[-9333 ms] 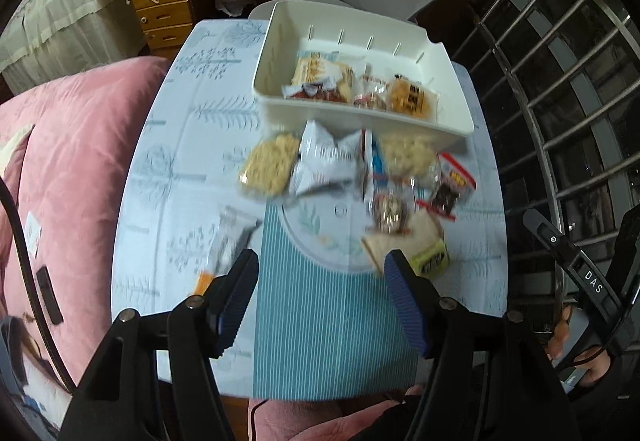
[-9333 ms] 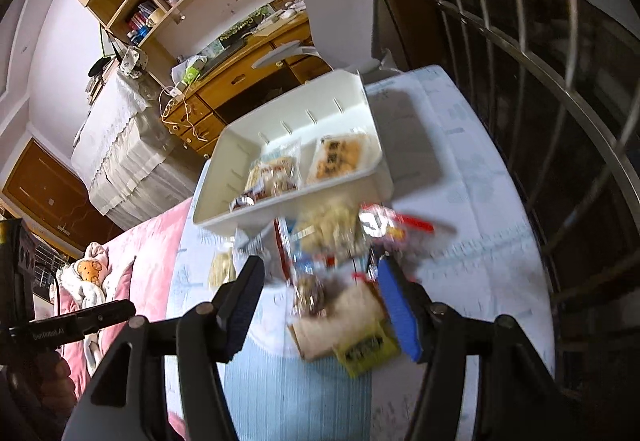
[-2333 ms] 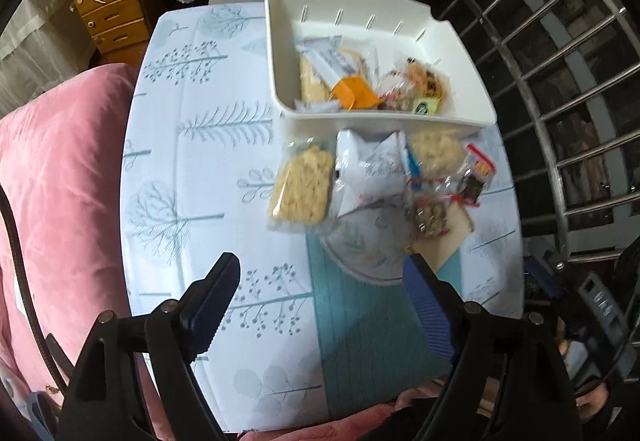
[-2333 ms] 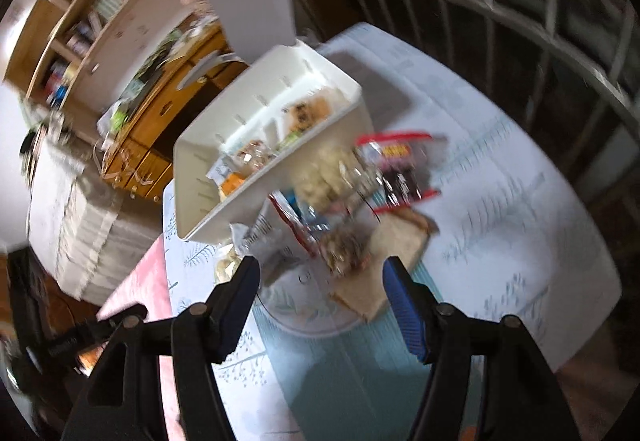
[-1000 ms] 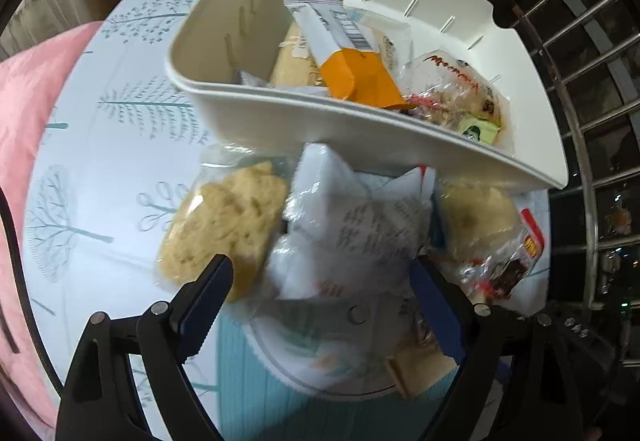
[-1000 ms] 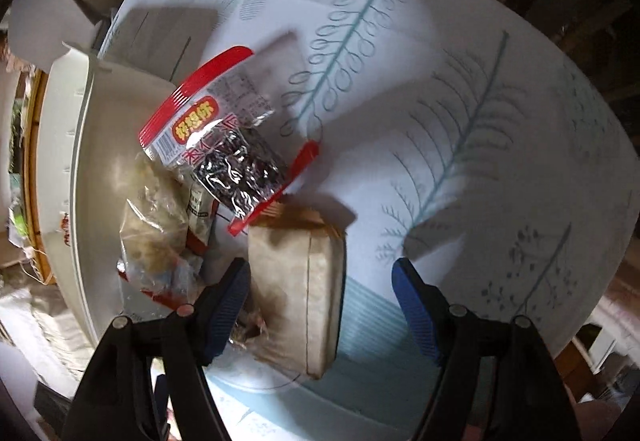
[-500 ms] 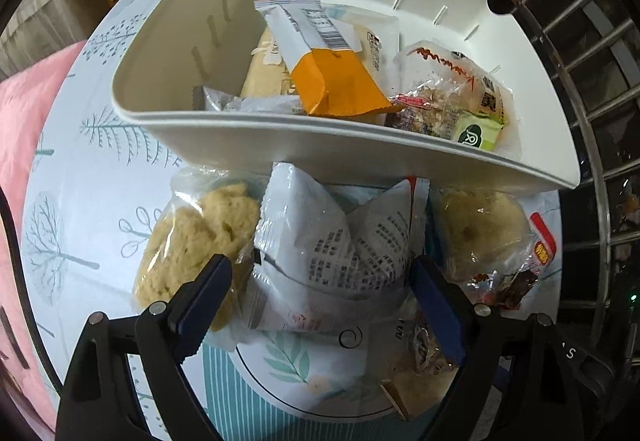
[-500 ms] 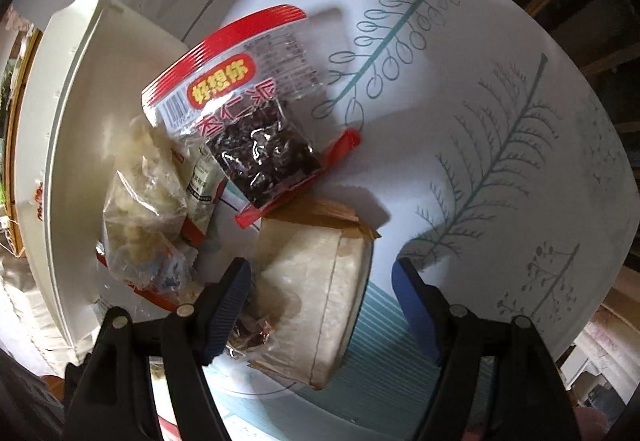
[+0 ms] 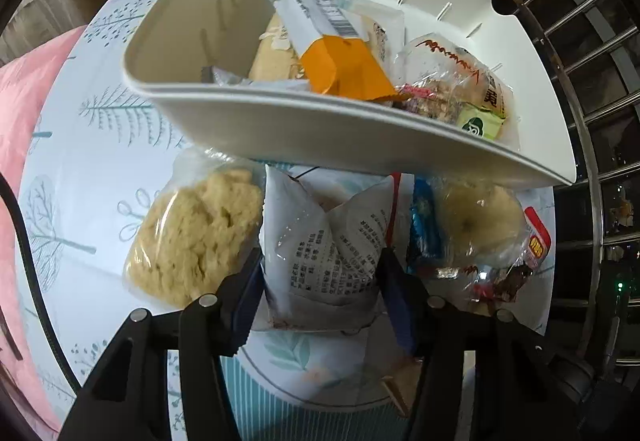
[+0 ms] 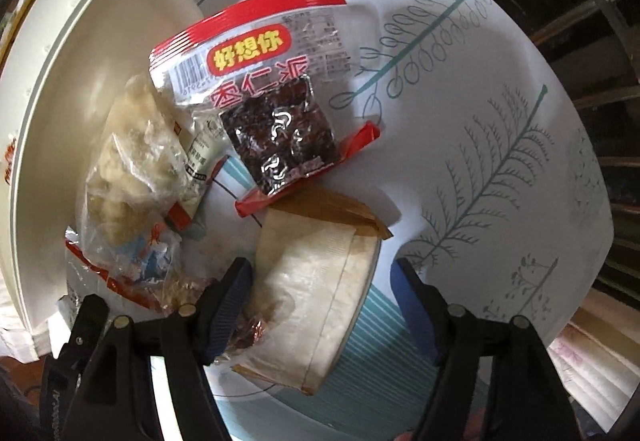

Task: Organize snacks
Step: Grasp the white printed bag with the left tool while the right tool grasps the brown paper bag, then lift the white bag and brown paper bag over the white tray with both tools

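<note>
A white bin (image 9: 320, 133) holds several snacks, with an orange-and-white bar (image 9: 332, 53) on top. In front of it lie a yellow crumbly cake bag (image 9: 192, 237), a white printed packet (image 9: 320, 241), a round pastry (image 9: 476, 221) and a red-edged date packet (image 10: 276, 113). My left gripper (image 9: 320, 277) points down at the white printed packet, its jaws closing and both pads touching its sides. My right gripper (image 10: 320, 289) straddles a brown paper packet (image 10: 316, 293). Its jaws are closing, with a gap left at the right pad. The bin wall (image 10: 80, 61) is at the left there.
The snacks lie on a round table with a tree-print cloth (image 10: 480, 121) and a striped teal placemat (image 9: 300, 401). Pink bedding (image 9: 16, 113) borders the table's left side. Metal railing bars (image 9: 600, 41) stand to the right. A clear bag of pale pastry (image 10: 128, 169) leans against the bin.
The left jaws have come together from wide apart onto the white printed packet. The right gripper has slid over the brown paper packet and its jaws have narrowed a little.
</note>
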{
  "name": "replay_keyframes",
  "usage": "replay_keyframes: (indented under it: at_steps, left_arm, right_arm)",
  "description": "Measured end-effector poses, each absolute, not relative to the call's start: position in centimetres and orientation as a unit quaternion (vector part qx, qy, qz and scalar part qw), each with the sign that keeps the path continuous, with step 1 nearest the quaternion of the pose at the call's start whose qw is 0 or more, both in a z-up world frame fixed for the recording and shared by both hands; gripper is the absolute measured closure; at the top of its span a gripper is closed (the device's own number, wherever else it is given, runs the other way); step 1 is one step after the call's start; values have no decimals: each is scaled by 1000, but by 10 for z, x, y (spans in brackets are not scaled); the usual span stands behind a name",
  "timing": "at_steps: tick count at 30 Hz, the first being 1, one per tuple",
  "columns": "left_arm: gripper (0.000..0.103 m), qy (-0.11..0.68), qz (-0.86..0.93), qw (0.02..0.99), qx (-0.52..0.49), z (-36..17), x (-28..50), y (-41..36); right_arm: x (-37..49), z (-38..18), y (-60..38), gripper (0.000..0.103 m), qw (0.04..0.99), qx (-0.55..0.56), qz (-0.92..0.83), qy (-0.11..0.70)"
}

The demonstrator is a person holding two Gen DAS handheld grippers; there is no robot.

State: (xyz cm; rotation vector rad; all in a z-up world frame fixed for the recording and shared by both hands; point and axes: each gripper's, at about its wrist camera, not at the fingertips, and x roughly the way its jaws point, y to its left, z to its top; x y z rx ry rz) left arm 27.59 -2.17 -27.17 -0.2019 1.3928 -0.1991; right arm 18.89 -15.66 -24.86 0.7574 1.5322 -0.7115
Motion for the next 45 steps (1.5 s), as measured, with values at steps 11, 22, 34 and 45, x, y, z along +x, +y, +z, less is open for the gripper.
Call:
replay_keyframes:
  at_steps: [11, 22, 34, 45]
  left_arm:
    - [49, 665, -105, 733, -97, -264, 234, 2]
    - [49, 673, -150, 721, -62, -225, 184, 23]
    - [48, 685, -138, 714, -40, -182, 163, 69]
    - [48, 679, -134, 720, -57, -144, 178, 89]
  right_arm:
    - [179, -253, -160, 44, 587, 355, -307, 660]
    - [118, -242, -161, 46, 545, 443, -335, 629]
    - [55, -201, -128, 49, 571, 508, -307, 567]
    - [69, -132, -158, 51, 658, 492, -264, 505]
